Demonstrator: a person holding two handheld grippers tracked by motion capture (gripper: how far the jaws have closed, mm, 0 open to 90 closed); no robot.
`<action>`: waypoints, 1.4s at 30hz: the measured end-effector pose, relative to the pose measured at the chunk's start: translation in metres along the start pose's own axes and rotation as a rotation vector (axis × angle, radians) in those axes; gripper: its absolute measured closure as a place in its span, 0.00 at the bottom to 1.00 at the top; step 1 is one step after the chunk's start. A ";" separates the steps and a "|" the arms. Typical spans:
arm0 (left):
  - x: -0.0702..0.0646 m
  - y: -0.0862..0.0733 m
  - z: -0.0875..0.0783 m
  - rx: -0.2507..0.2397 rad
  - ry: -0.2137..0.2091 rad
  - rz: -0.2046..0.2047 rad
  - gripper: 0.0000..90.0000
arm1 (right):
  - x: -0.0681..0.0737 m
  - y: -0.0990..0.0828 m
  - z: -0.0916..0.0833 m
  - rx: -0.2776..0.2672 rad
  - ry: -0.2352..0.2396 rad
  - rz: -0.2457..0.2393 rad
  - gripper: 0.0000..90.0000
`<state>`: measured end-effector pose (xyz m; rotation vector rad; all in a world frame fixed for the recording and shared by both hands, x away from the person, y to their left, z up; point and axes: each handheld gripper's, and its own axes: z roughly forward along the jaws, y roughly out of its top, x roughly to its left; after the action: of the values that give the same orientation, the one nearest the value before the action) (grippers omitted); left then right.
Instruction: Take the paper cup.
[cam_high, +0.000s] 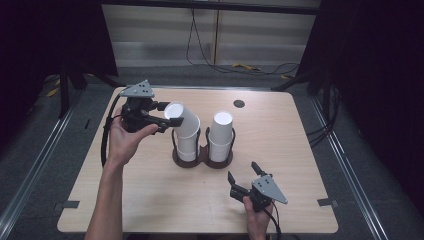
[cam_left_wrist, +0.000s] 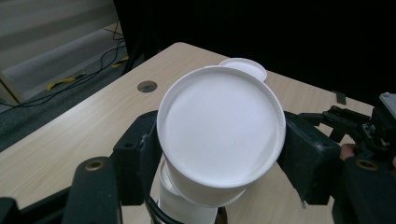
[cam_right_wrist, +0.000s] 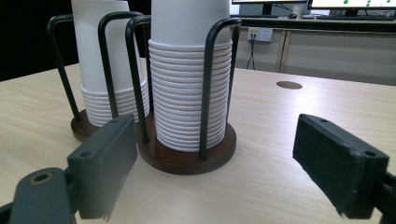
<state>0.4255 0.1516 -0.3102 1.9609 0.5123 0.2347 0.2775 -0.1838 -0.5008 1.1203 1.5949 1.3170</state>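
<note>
Two stacks of upturned white paper cups stand in a black wire holder (cam_high: 202, 160) at the table's middle. The top cup (cam_high: 181, 119) of the left stack (cam_high: 187, 145) is tilted toward the left, and my left gripper (cam_high: 175, 115) is shut on it from the side. In the left gripper view the cup's round base (cam_left_wrist: 219, 126) faces the camera, with a black pad pressed on each side. The right stack (cam_high: 221, 134) stands upright. My right gripper (cam_high: 242, 171) hovers open near the front edge, aimed at the holder; its jaws frame the nearer stack (cam_right_wrist: 189, 93).
The wooden table (cam_high: 280, 150) has a small round hole (cam_high: 239, 103) behind the cups. Black cables lie on the floor beyond the far edge. Dark curtains close both sides. The holder's brown bases (cam_right_wrist: 187, 161) sit flat on the table.
</note>
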 end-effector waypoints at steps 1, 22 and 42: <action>-0.001 -0.001 0.000 -0.009 -0.007 -0.011 0.39 | 0.000 0.000 0.000 0.001 0.001 0.001 0.15; -0.023 -0.021 -0.009 -0.077 -0.045 0.004 0.39 | 0.000 0.000 0.000 0.002 0.011 0.000 0.15; -0.044 -0.054 0.004 -0.100 -0.075 -0.003 0.39 | 0.001 0.001 0.004 0.004 0.135 0.031 0.15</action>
<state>0.3741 0.1477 -0.3580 1.8638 0.4466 0.1807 0.2812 -0.1819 -0.5006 1.0820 1.6835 1.4368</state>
